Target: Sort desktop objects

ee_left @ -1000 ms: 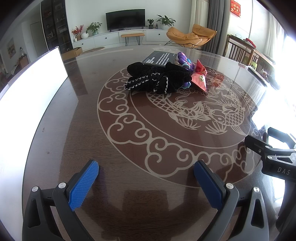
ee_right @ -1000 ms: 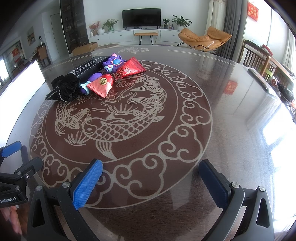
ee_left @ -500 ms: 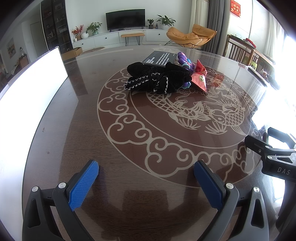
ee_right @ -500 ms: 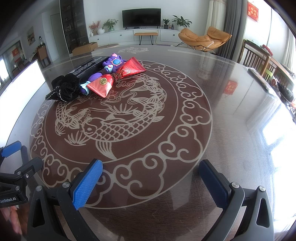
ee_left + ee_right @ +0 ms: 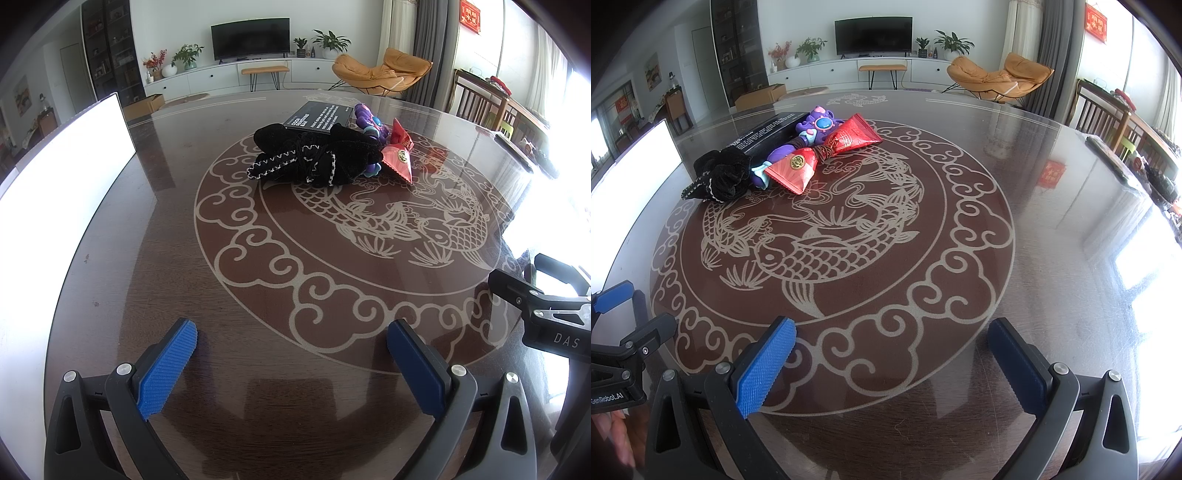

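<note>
1. At the far left edge of the table (image 5: 155, 258), a bright white panel (image 5: 62, 170) stood, too washed out to read.
2. The left gripper (image 5: 291, 347) hovered low over the near edge, its blue pads (image 5: 168, 369) spread wide with nothing between them.
3. Toward the far left part of the carved fish medallion, the clutter lay bunched in one heap: a black fuzzy cloth piece with white stitching (image 5: 314, 158) sat nearest the left edge.
4. Behind it, touching, a black box with white print (image 5: 317, 116) lay flat toward the far edge.
5. A purple toy (image 5: 812, 127) rested against the box, its lower part tucked between the cloth and the red bow (image 5: 827, 151).
6. The bow lay at the right end of the heap, one wing overlapping the toy.
7. The right gripper (image 5: 892, 341) hung over the near edge, jaws spread wide and empty, well apart from the heap.
</note>
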